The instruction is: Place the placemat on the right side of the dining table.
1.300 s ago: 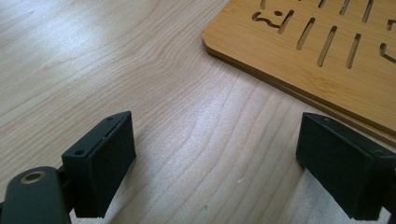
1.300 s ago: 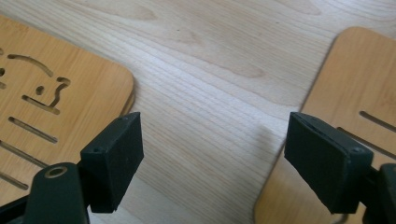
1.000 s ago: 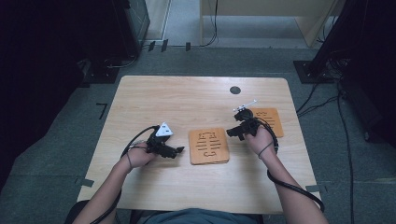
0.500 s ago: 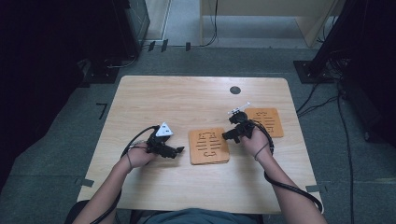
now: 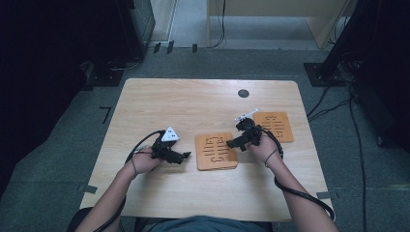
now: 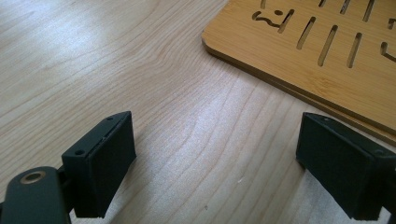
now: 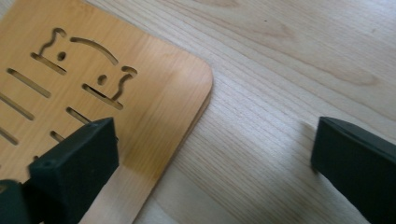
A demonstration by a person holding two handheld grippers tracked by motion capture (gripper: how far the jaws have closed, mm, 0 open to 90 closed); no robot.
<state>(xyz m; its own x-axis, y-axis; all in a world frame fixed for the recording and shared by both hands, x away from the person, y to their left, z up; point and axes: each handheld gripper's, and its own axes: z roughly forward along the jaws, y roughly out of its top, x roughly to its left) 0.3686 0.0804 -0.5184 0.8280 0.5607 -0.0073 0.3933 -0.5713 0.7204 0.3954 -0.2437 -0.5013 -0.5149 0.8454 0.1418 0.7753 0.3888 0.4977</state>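
On the table (image 5: 159,104) right in front of me there's a slotted wooden mat (image 5: 216,151) lying flat between my two grippers, with a second wooden mat (image 5: 274,126) just like it sitting further off on the right side. My left gripper (image 5: 184,155) is parked just beside the near mat's left edge, jaws spread wide with nothing but bare tabletop between them. My right gripper (image 5: 231,143) is over the near mat's right edge, and its jaws have just been opening, so they're wide apart with only the mat's corner and table between them, not clamping anything.
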